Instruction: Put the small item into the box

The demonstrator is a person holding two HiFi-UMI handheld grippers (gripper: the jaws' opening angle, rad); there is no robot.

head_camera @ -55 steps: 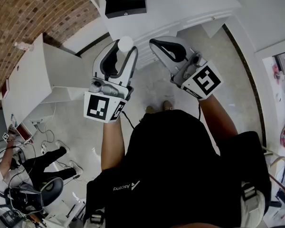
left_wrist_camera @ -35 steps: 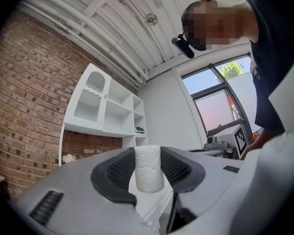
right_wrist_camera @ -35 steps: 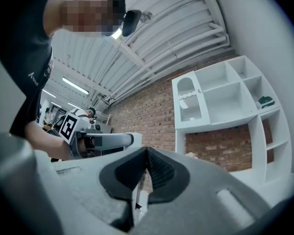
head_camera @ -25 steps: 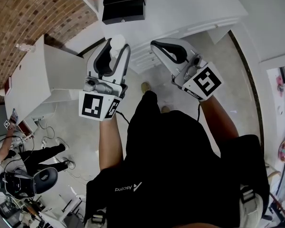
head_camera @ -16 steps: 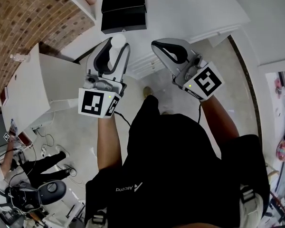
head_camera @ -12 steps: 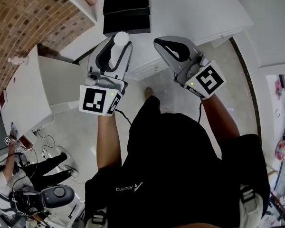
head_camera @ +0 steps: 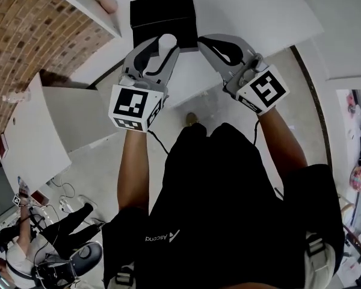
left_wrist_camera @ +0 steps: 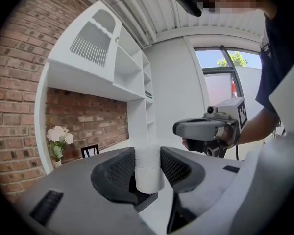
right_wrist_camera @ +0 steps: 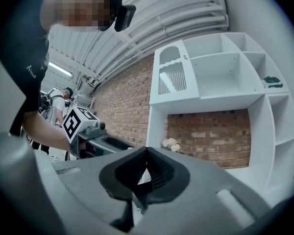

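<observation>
A small white cylinder (head_camera: 167, 40) (left_wrist_camera: 148, 169) stands upright between the jaws of my left gripper (head_camera: 163, 44) (left_wrist_camera: 148, 153), which is shut on it. In the head view it hangs at the near edge of the black box (head_camera: 162, 11), which sits on the white table (head_camera: 253, 11). My right gripper (head_camera: 204, 40) (right_wrist_camera: 146, 156) is just right of the cylinder with its jaws shut and nothing between them. Each gripper shows in the other's view: the right gripper (left_wrist_camera: 206, 129) and the left gripper (right_wrist_camera: 90, 131). Whether the box is open is hidden.
A pot of white flowers (head_camera: 105, 2) (left_wrist_camera: 56, 137) stands on a white ledge by the brick wall (head_camera: 42, 35). A white shelf unit (right_wrist_camera: 220, 77) rises behind. A white cabinet (head_camera: 42, 131) is at the left, and another person (head_camera: 24, 251) is on the floor side, lower left.
Both grippers have moved forward toward the black box, the left still carrying the white cylinder. The box now sits right behind the jaws.
</observation>
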